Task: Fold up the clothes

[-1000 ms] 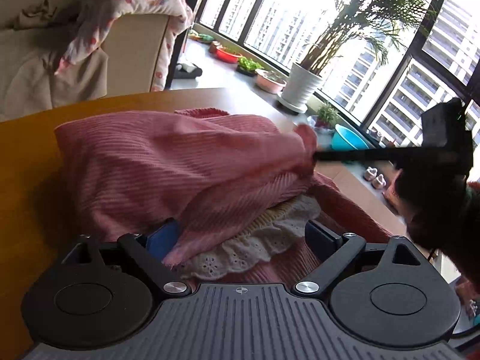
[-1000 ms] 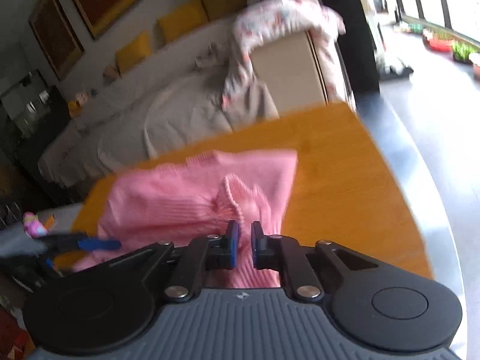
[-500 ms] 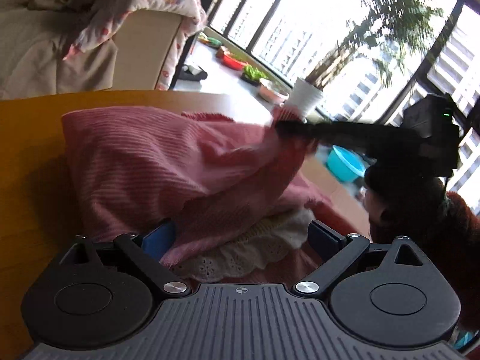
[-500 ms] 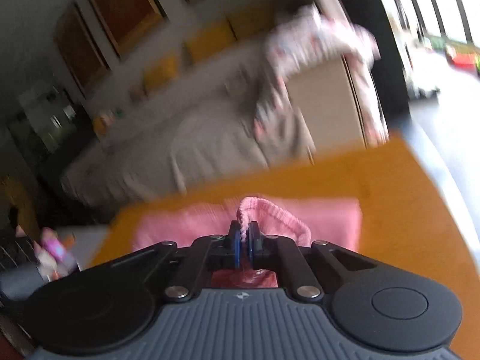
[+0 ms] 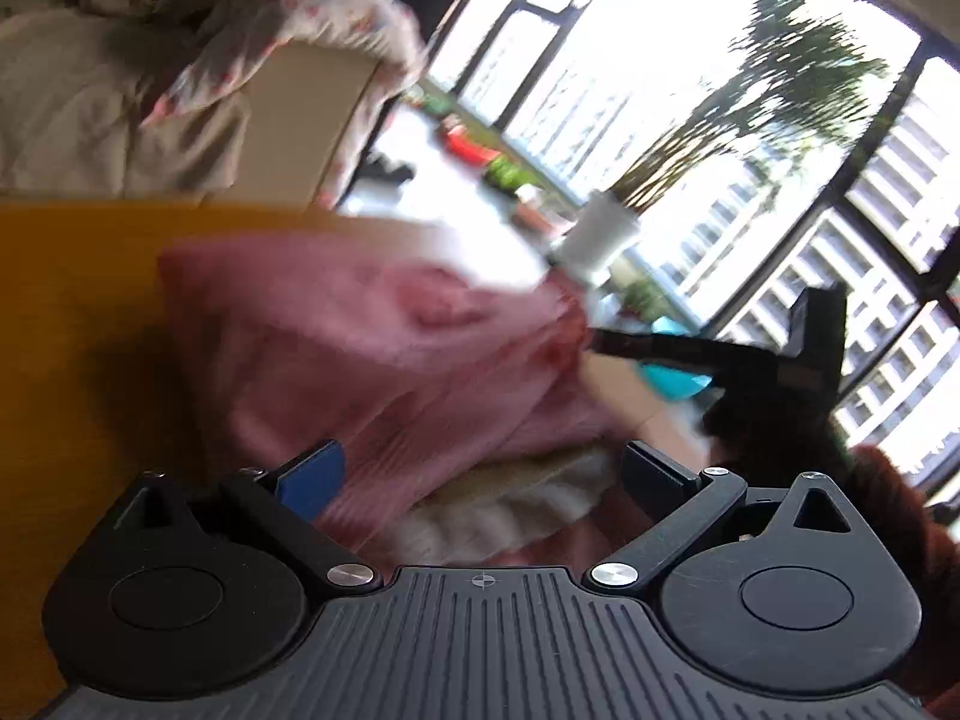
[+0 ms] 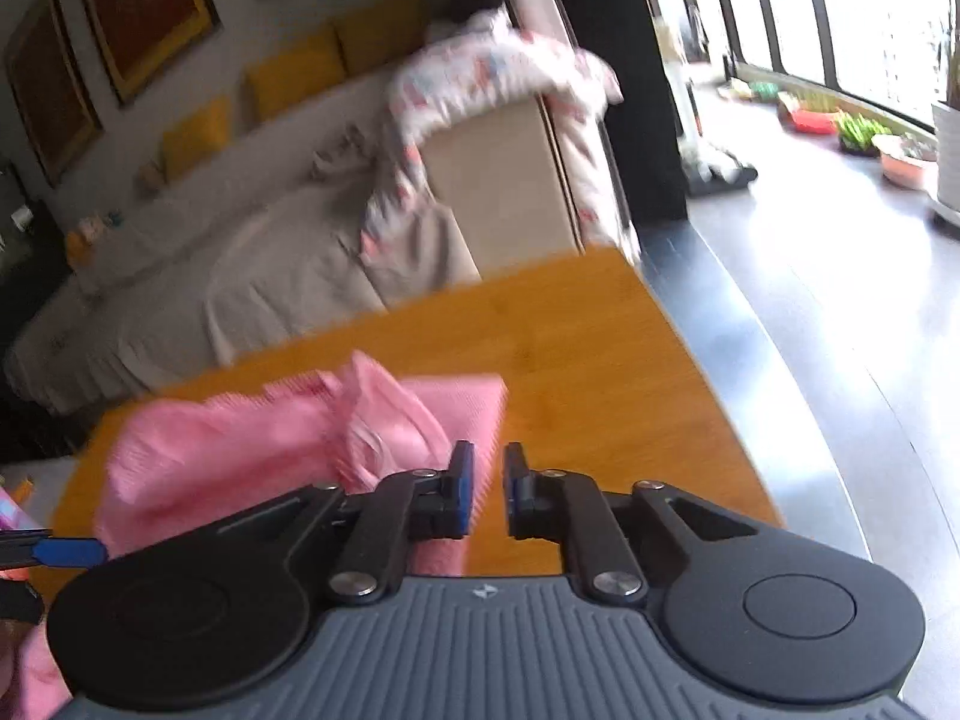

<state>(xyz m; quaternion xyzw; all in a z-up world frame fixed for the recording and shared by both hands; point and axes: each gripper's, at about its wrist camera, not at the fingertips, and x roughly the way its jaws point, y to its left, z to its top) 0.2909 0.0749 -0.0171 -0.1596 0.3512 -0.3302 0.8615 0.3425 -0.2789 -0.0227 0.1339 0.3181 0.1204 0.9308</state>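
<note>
Left wrist view: the left hand-held gripper (image 5: 480, 474) is seen with its jaws set wide, and nothing is gripped between them. The pink garment (image 5: 384, 348) is bunched in a loose mound on the orange desk (image 5: 72, 312), directly ahead of and partly between the fingers. A ribbed knit texture is suggested, though the frame is blurred by motion. A cream, lace-like trim (image 5: 510, 510) is exposed at the near edge. The right hand-held gripper (image 5: 594, 339) is visible at the far right side of the mound; whether fabric is touched there cannot be told.

Right wrist view: the right hand-held gripper (image 6: 487, 489) is shown with a narrow gap between its blue-padded fingers (image 6: 463, 483), and no cloth is held in that gap. The pink garment (image 6: 288, 438) lies just left of and ahead of the fingertips, with a raised, crumpled fold at its centre and a flatter rectangular panel behind. The soft knit is judged likely to slump when released, so a flattening pass is probably needed before the next fold. A beige sofa (image 6: 288, 264) draped with a floral cloth (image 6: 480, 78) stands beyond the desk (image 6: 600, 360).
</note>
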